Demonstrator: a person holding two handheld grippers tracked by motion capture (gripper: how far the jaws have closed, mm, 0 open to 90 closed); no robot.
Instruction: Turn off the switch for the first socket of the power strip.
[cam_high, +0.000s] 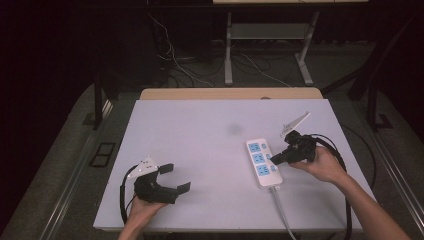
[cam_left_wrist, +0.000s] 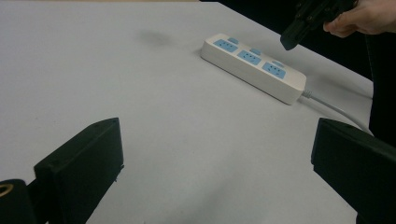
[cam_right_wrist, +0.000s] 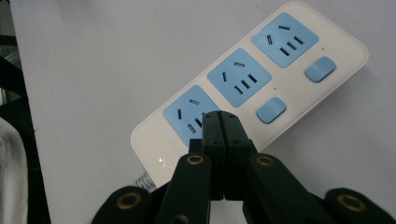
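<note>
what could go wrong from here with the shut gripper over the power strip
1. The right hand-held gripper, jaws shut, hangs over the near socket of the power strip. Its tip could land on the socket face rather than a switch.
2. The strip lies loose on the table, and the left hand-held gripper is open and far off, so a push may slide it.
3. A pull could snag the cord.

A power strip (cam_high: 263, 162) lies on the right half of the table (cam_high: 200, 130), its length running from near to far, with its cable (cam_high: 283, 212) leaving the near end and running off the table's near edge. The right gripper (cam_high: 274, 160) sits just right of the strip, its tips over the strip's right edge. The left gripper (cam_high: 176, 178) rests near the table's near-left corner, well apart from the strip.
</note>
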